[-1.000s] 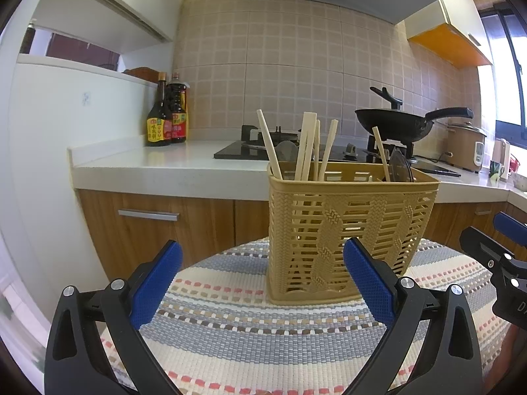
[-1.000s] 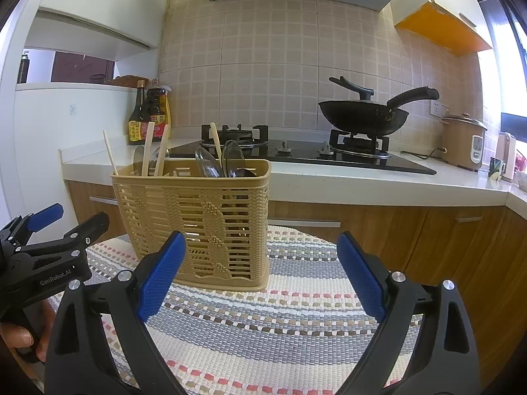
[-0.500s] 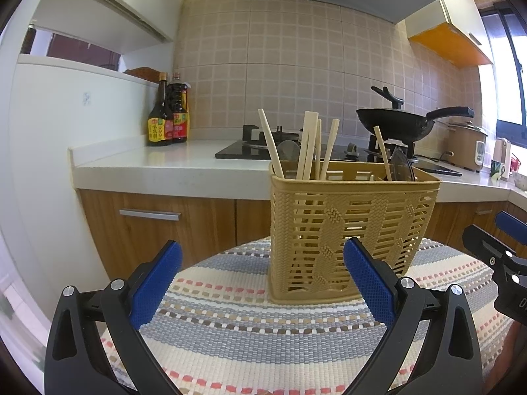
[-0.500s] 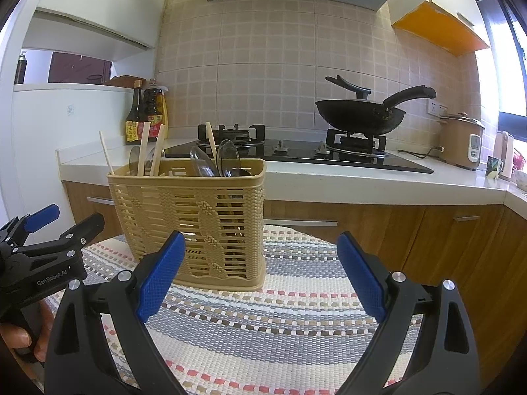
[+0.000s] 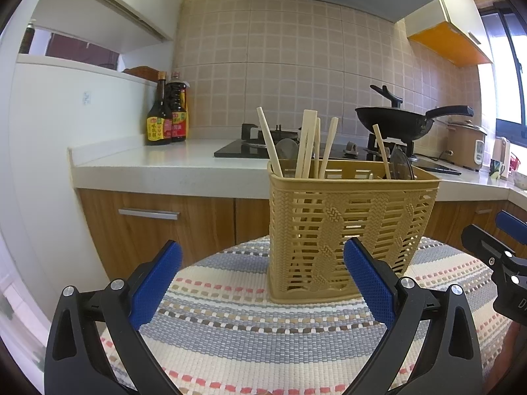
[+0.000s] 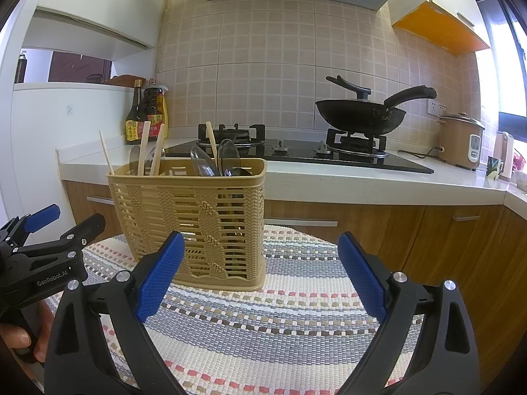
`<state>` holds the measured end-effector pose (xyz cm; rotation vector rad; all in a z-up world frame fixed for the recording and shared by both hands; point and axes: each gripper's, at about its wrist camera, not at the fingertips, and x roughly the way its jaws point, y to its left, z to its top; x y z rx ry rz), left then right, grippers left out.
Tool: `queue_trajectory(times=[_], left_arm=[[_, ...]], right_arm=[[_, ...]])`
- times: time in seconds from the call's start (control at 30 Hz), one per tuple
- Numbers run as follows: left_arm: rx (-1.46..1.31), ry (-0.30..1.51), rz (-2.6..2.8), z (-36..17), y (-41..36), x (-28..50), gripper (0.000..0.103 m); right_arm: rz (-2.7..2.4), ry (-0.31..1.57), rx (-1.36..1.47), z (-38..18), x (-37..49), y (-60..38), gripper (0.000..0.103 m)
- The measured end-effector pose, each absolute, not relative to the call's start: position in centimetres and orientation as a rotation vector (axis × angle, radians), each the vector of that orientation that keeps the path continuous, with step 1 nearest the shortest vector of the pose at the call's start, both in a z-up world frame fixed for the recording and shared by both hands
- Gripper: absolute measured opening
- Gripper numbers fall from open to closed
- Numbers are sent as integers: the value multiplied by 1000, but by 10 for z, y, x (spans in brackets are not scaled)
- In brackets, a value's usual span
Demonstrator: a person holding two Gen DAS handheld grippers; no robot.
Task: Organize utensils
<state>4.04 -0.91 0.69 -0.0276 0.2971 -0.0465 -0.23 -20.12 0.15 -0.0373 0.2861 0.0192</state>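
Observation:
A tan plastic lattice utensil basket [image 5: 346, 230] stands upright on a striped woven mat [image 5: 257, 329]; it also shows in the right wrist view [image 6: 194, 220]. Wooden chopsticks [image 5: 308, 144] stick up from its left compartment, and dark spoons [image 6: 227, 159] with one chopstick from the right one. My left gripper [image 5: 263, 279] is open and empty, just in front of the basket. My right gripper [image 6: 260, 276] is open and empty, in front and to the right of the basket. Each gripper shows at the edge of the other's view.
Behind the mat runs a white kitchen counter [image 5: 171, 161] with wooden cabinets below. On it are sauce bottles [image 5: 166, 115], a gas hob with a black wok [image 6: 359, 115], a rice cooker [image 6: 461, 141] and cups at the far right.
Both views have shifted slightly; the basket sits a touch further right in each. Both grippers stay open and empty.

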Motion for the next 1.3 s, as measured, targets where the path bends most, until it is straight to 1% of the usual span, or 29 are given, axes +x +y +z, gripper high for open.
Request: queue_trajectory(times=[0.27, 1.3], left_arm=[[-17, 307, -48, 5, -12, 42, 95], [23, 288, -13, 6, -19, 39, 95]], right_arm=[[17, 284, -35, 1, -2, -201, 91], [11, 300, -26, -2, 0, -200, 92]])
